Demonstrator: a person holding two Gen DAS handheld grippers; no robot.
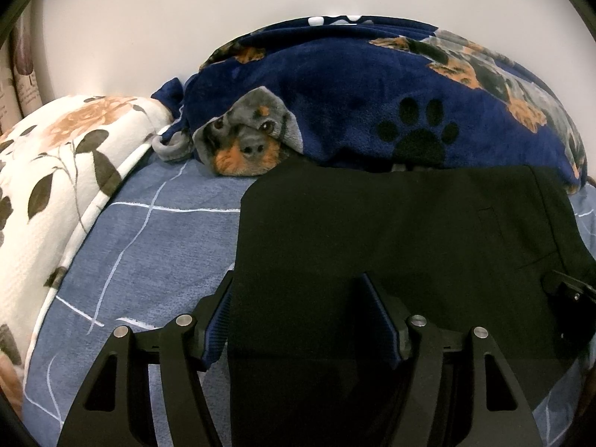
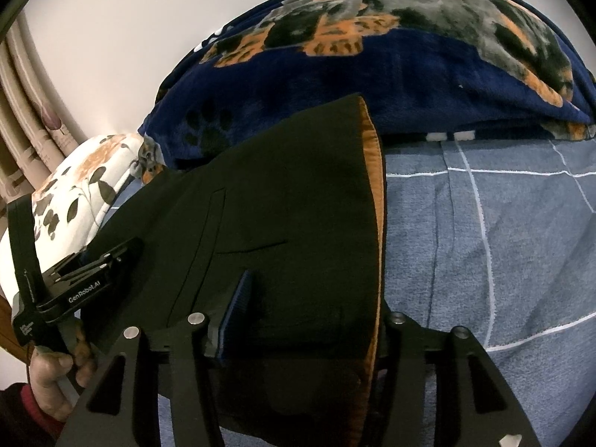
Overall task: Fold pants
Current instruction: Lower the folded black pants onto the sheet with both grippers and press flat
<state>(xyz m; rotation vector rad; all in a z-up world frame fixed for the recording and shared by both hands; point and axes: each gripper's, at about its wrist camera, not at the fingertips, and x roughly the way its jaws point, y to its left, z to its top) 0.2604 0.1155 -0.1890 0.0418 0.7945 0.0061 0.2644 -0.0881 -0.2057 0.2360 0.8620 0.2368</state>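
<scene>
Pants first: the black woven trousers with the tan inner waistband (image 1: 391, 231) lie flat on the blue bedsheet with white grid lines (image 1: 156, 238), already reduced to a compact rectangle, so I judge at least one fold is in and the garment is well along. From the right wrist view the tan lining edge runs down the right side of the bundle, and a pocket seam shows on top.

Left gripper (image 1: 298, 320) straddles the near left edge of the cloth, fingers spread wide with fabric running between them, not pinched. Right gripper (image 2: 309, 320) sits at the near right edge, one blue-padded finger on top of the fabric, its partner hidden under the tan edge; jaws look spread, though whether they press the cloth I cannot tell. The other tool (image 2: 89, 272) shows at left in that view, resting on the trousers.

What is left, by my reading: one more fold or a final smoothing.

Around the work: a navy fleece blanket printed with dogs and paw marks (image 1: 372, 85) is heaped just behind the trousers, touching their far edge, so a fold pushed forward has little room. A white floral pillow (image 1: 56, 171) lies off left, well clear.
</scene>
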